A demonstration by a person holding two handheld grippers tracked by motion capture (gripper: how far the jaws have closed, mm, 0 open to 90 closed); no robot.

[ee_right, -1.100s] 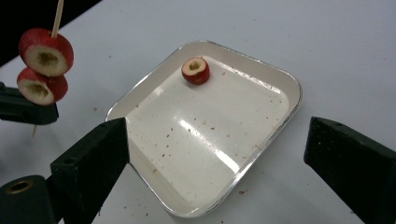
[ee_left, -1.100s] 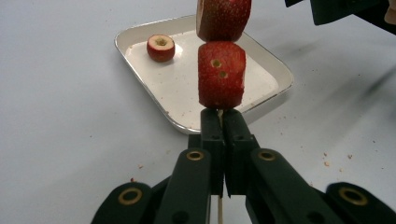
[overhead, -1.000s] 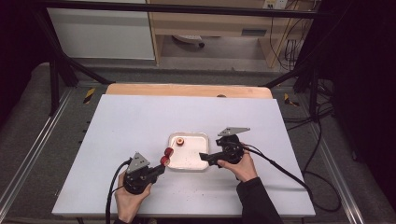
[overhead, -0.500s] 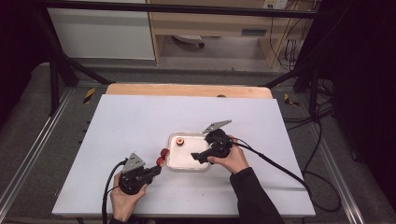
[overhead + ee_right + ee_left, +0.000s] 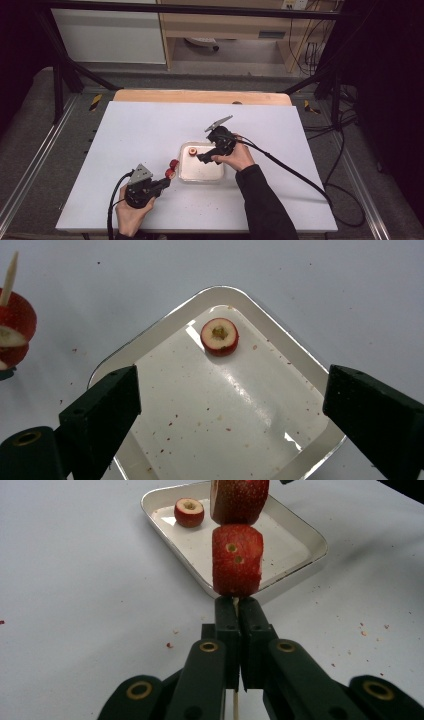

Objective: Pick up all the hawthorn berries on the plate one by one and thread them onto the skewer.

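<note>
fruit threading under way at a white table (image 5: 130, 130): left gripper (image 5: 234, 611), jaws clamped on a thin wooden skewer (image 5: 235, 706) already carrying two red fruit slices (image 5: 237, 561), waits just beside a shallow white square tray (image 5: 150, 342). right gripper (image 5: 235, 405), jaws spread wide and empty, hovers over the last red cored slice (image 5: 219, 336) in the tray's far corner. best approach: centre the jaws, pinch its rim gently, keep the hole clear.

Wooden board (image 5: 200, 96) along the white table's (image 5: 150, 130) far edge
</note>
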